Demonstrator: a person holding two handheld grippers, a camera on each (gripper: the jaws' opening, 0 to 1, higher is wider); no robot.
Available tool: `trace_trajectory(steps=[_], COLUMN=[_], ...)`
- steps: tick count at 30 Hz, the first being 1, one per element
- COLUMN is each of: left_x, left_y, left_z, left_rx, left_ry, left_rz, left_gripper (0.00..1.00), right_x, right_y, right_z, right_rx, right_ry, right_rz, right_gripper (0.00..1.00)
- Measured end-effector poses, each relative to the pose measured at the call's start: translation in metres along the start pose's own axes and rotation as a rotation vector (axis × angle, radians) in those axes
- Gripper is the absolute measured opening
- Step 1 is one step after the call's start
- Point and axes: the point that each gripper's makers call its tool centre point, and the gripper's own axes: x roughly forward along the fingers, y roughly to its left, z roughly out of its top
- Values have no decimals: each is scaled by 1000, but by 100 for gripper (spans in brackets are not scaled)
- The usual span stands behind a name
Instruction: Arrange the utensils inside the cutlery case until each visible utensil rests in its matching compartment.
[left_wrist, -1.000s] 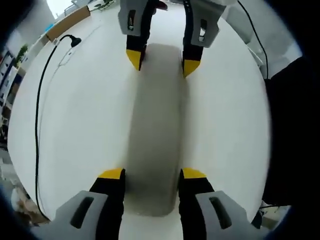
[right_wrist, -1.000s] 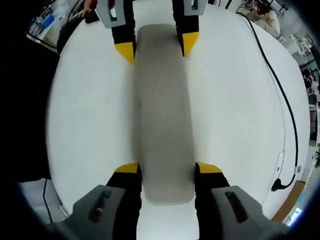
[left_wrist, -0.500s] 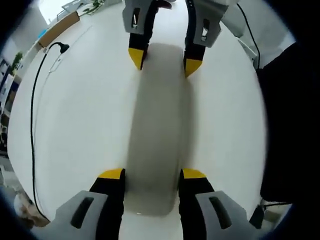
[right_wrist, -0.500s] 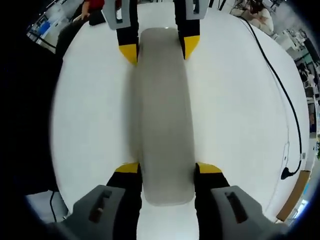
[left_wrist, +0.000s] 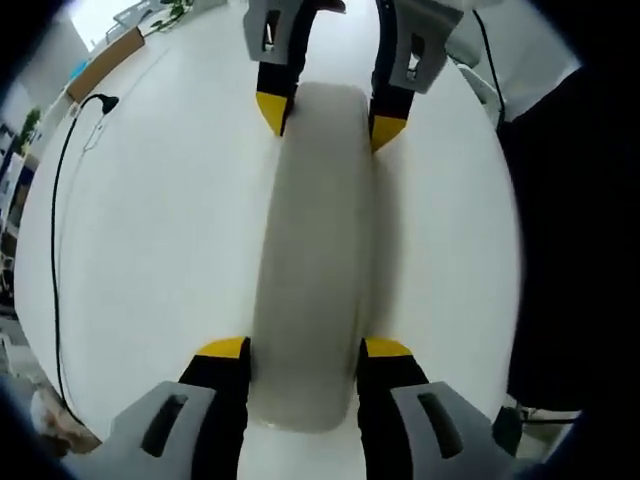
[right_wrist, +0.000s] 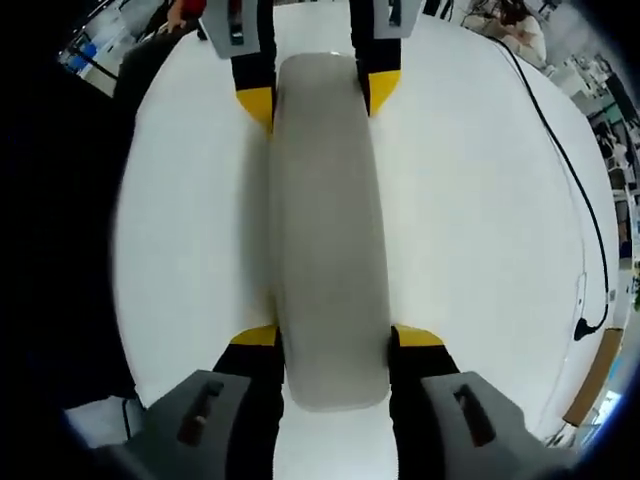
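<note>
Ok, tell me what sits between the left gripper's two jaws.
The long grey cutlery case, closed, fills the gap in the left gripper view; the right gripper clamps its far end.

Looks like an open lab or office workroom. Wide white bench (left_wrist: 150, 220) with a black cable (right_wrist: 560, 170) trailing across it; beyond its edge, cluttered desks (right_wrist: 600, 90), shelving (left_wrist: 15, 170), a potted plant (left_wrist: 170, 12).

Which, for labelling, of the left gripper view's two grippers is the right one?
The right gripper at the top, on the case's far end; the left gripper rises from below.
</note>
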Motion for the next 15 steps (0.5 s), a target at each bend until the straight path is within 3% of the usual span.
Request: trace_trajectory(steps=[10, 15], left_x=[-1, -2], left_y=[-22, -34], left_z=[-2, -5], left_rx=[18, -25], left_ry=[-16, -4], left_rz=[-6, 2], left_gripper=[43, 43], right_x=[0, 0], right_y=[26, 35], right_z=[-1, 1], right_rx=[27, -4], right_ry=[-11, 14], right_rz=[11, 19], right_gripper=[39, 39])
